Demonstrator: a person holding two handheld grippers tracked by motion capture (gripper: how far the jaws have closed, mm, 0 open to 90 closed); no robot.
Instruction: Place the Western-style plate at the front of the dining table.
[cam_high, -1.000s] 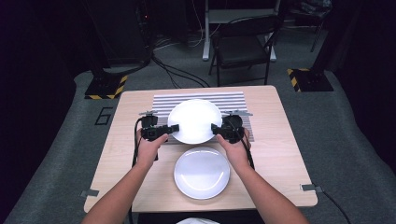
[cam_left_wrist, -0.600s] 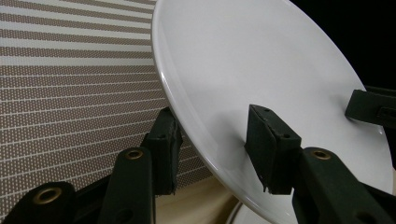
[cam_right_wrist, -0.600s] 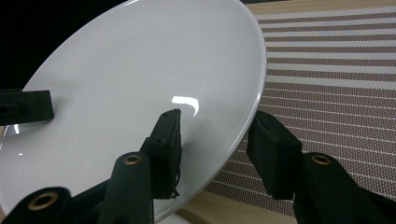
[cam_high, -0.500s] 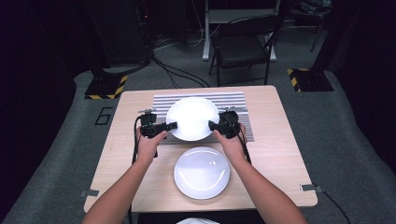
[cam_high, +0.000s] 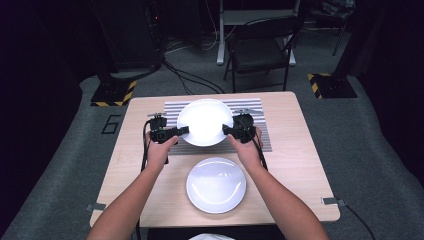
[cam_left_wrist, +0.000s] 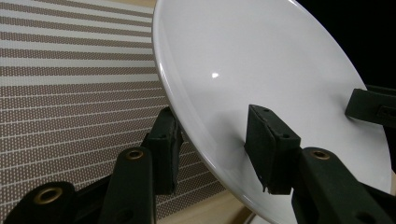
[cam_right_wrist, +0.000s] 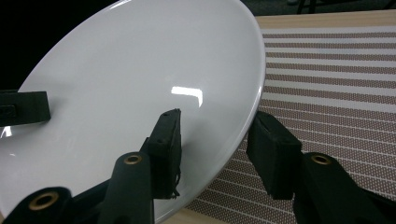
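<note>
White dinner plate (cam_high: 204, 121) is held above the striped placemat (cam_high: 260, 135), clamped at opposite rim edges by the left gripper (cam_high: 181, 131) and right gripper (cam_high: 227, 131). A second plate (cam_high: 216, 184) lies nearer the person, directly behind.

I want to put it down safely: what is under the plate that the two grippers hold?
Under the held plate lies the striped mat on the table. The mat's middle is covered by the plate.
</note>
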